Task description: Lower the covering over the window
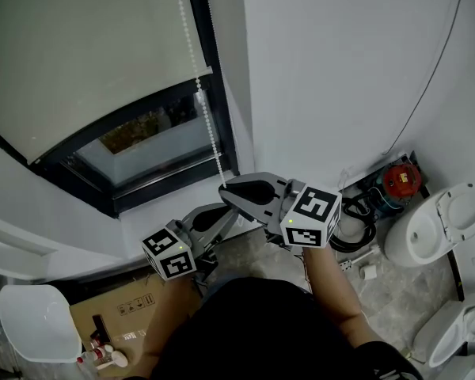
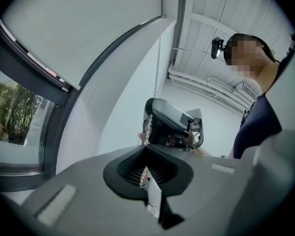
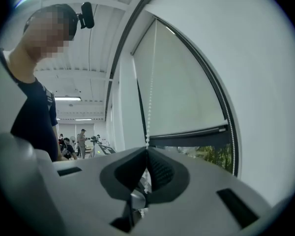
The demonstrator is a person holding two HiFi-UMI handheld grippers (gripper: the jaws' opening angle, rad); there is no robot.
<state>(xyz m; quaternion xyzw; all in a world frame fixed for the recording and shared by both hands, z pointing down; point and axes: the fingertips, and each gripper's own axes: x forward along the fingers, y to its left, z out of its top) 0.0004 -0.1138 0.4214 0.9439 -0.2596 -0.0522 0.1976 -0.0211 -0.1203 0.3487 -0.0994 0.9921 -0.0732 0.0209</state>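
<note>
White bead chain (image 1: 208, 117) hangs right of pale roller blind (image 1: 79, 46), which covers top of dark-framed window (image 1: 146, 137). Left tongs (image 2: 146, 150) pinch chain tight. Right tongs (image 3: 147, 151) pinch it higher up.

At the window (image 1: 146, 145), blind (image 1: 79, 46) over its top — bead chain (image 1: 210, 125) along its right edge.
The right gripper (image 1: 225, 188) on the chain, just above the left gripper (image 1: 214, 214); toilet (image 1: 443, 220) on the floor (image 1: 396, 291), right.
</note>
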